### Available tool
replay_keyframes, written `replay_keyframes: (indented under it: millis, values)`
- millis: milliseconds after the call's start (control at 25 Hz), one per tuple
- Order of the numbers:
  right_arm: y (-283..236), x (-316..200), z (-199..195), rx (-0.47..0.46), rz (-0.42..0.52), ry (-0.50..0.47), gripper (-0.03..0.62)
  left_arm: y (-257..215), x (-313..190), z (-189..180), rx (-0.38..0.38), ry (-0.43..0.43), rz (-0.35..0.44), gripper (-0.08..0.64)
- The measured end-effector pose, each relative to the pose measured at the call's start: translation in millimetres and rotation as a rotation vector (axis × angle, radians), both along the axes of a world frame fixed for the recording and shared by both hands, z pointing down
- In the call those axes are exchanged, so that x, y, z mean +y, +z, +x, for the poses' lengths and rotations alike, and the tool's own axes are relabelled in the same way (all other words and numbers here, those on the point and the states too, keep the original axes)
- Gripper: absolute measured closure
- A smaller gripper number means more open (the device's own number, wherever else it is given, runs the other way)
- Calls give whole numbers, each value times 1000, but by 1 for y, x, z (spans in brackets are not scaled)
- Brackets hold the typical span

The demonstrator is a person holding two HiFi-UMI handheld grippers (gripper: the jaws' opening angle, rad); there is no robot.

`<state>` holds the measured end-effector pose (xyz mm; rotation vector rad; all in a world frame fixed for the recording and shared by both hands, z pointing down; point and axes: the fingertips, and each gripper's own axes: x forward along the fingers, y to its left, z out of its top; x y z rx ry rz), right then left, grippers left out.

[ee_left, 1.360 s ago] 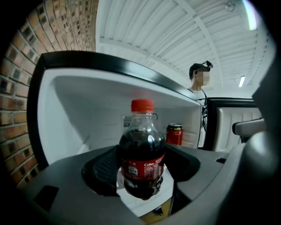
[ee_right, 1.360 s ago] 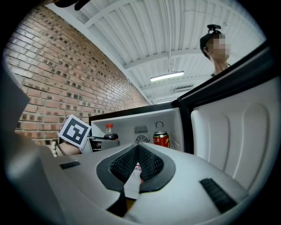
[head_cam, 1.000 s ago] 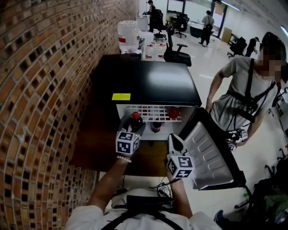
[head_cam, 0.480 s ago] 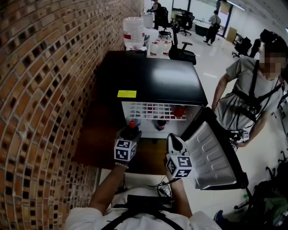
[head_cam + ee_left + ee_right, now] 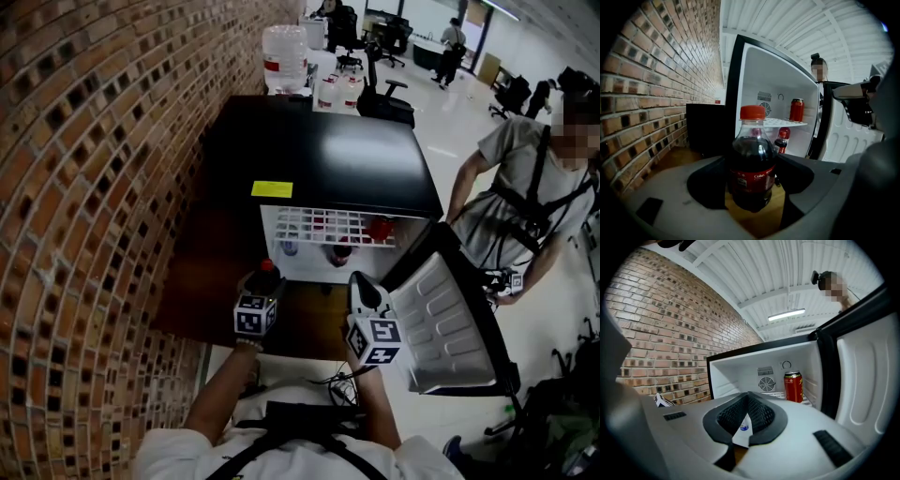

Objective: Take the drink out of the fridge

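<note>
A dark cola bottle (image 5: 752, 168) with a red cap (image 5: 266, 266) stands upright between the pads of my left gripper (image 5: 752, 185), which is shut on it. In the head view the left gripper (image 5: 260, 286) is in front of the small black fridge (image 5: 319, 159), outside its opening. The fridge door (image 5: 450, 319) hangs open to the right. Inside, a red can (image 5: 797, 109) stands on the wire shelf and another cola bottle (image 5: 782, 139) stands below it. My right gripper (image 5: 361, 292) hovers beside the door with its jaws shut (image 5: 747, 420) and nothing held.
A brick wall (image 5: 84, 187) runs along the left. A person (image 5: 534, 197) stands to the right of the open door. Water jugs (image 5: 284, 58) and office chairs (image 5: 389, 94) stand behind the fridge. A yellow sticker (image 5: 272, 188) lies on the fridge top.
My left gripper has drawn back from the fridge opening toward me, with the cola bottle in it. The right gripper has stayed about where it was.
</note>
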<state>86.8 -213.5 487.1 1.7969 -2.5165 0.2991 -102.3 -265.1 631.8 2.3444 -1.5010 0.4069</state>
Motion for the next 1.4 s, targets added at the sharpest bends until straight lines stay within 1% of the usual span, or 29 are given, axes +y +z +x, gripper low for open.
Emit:
replay_keyframes:
  millis: [240,600,720,920,1120,1400]
  values:
    - [6,-5,-4,12,-17,-9,578,32,0,-19,-17,-30,-20,275]
    - [9,-6,-5,24,-29,-8,578,85,5,-46,-10,-89,-131,275]
    - [10,-6,-4,27,-30,-5,578,95,1,-55,-9,-112,-144,275]
    - [8,-5,-4,32,-29,0,578,125,-10,-72,-30,-152,-173,275]
    - [6,-5,-2,34,-25,6,578,133,-12,-82,-59,-176,-221,275]
    - [4,-4,2,41,-22,13,578,147,-15,-85,-65,-184,-261,275]
